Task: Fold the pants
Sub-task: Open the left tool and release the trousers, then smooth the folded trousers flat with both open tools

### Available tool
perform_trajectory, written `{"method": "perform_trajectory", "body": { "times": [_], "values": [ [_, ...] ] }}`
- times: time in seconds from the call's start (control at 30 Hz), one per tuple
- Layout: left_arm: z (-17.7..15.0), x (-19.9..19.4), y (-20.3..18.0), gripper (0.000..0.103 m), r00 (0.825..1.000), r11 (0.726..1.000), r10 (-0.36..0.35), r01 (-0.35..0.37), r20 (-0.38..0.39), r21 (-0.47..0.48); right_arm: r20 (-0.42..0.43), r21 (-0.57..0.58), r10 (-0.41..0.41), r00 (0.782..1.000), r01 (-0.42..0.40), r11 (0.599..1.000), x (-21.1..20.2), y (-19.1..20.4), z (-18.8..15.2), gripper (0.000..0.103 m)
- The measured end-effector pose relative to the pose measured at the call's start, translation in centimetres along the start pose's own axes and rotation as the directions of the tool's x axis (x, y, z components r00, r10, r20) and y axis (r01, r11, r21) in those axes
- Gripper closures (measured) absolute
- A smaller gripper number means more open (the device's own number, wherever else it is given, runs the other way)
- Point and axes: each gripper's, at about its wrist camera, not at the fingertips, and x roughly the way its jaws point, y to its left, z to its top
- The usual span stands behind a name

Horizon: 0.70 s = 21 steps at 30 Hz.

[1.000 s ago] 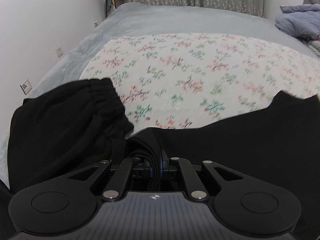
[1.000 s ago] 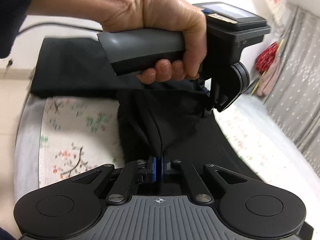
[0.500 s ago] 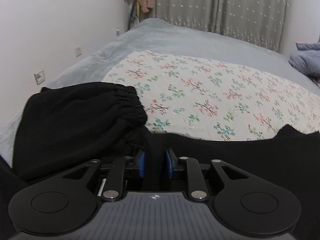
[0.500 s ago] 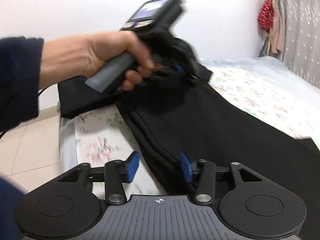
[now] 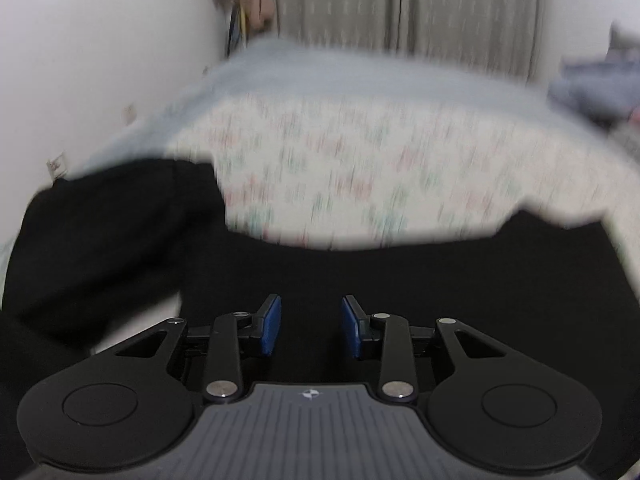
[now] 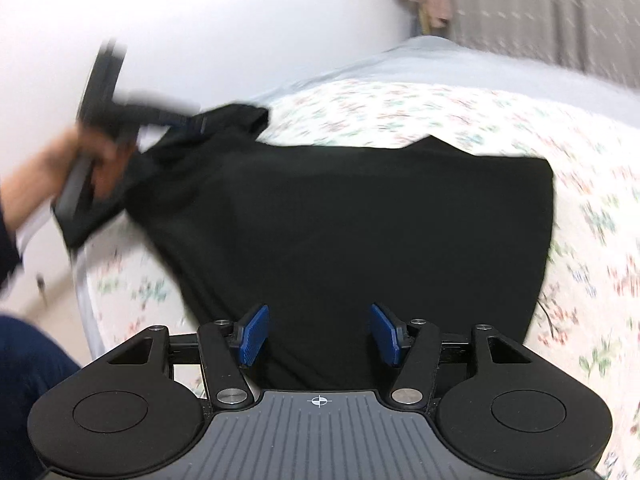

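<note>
Right wrist view: black pants [image 6: 352, 220] lie flat on the floral sheet [image 6: 460, 108], folded into a broad panel.
Long axis: runs from the near edge of the bed away toward the curtain [image 6: 540, 12].
Fabric: matte, soft, dark; far edge slightly notched.
Right gripper [image 6: 319, 335]: blue pads spread apart, holding nothing, above the near edge.
Left gripper [image 5: 310, 326]: pads likewise parted, empty, over the cloth.
Left wrist view: heavily blurred; bunched fabric at left.

Bed with grey cover [image 6: 432, 54] — white floral-print sheet [image 6: 400, 108] spread on it, black fabric pants [image 6: 340, 232] lying flat on sheet.
</note>
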Motion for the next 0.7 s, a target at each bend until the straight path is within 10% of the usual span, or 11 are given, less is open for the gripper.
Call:
{"method": "perform_trajectory", "body": {
  "times": [0.43, 0.7],
  "values": [
    [-0.9, -1.1, -1.5, 0.059, 0.986, 0.987, 0.160, -0.159, -0.037, 0.031, -0.212, 0.075, 0.130, 0.969, -0.117, 0.990, -4.0, -2.6, -4.0, 0.047],
    [-3.3, -5.1, -10.5, 0.059, 0.979, 0.962, -0.202, 0.203, -0.024, 0.183, -0.012, 0.251, 0.167, 0.986, -0.158, 0.955, -7.8, -5.7, -4.3, 0.046]
  ]
}}
